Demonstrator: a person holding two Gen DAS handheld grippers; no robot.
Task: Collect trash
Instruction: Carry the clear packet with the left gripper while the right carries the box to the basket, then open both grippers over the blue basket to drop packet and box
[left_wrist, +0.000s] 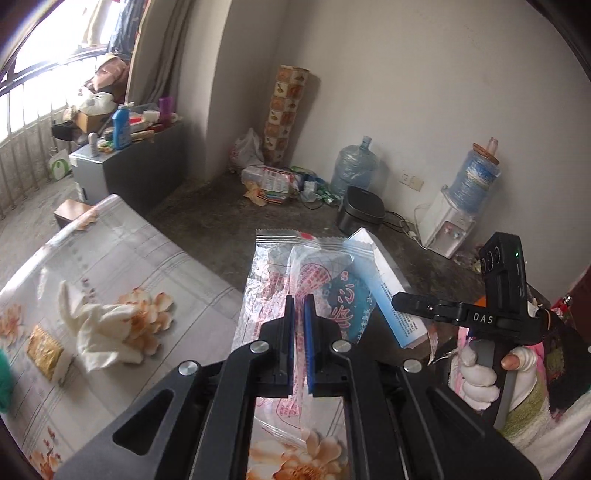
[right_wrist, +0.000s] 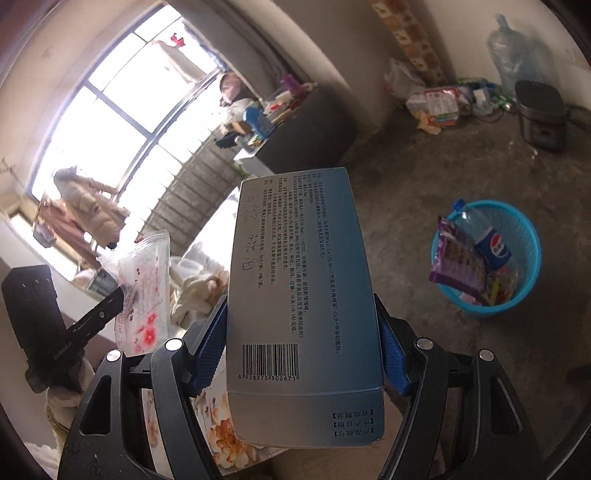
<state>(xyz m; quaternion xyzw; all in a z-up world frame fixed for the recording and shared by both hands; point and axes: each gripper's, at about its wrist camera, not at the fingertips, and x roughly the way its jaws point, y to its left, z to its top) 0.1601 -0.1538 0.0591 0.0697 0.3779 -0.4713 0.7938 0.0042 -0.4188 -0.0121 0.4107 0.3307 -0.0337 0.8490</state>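
Both grippers carry trash above the flowered table, the basket on the floor off to the right

The left gripper has its blue pads pinched nearly together on a clear plastic wrapper with red print, whose long axis runs away from the fingers and up past their tips. The right gripper stands wide, its pads pressed on both long sides of a blue-grey carton; the carton's long axis follows the fingers, barcode end near the camera, far end toward the window. On the table, near its left edge, lie a crumpled tissue and a gold packet. A blue basket on the concrete floor already holds a Pepsi bottle and a purple wrapper
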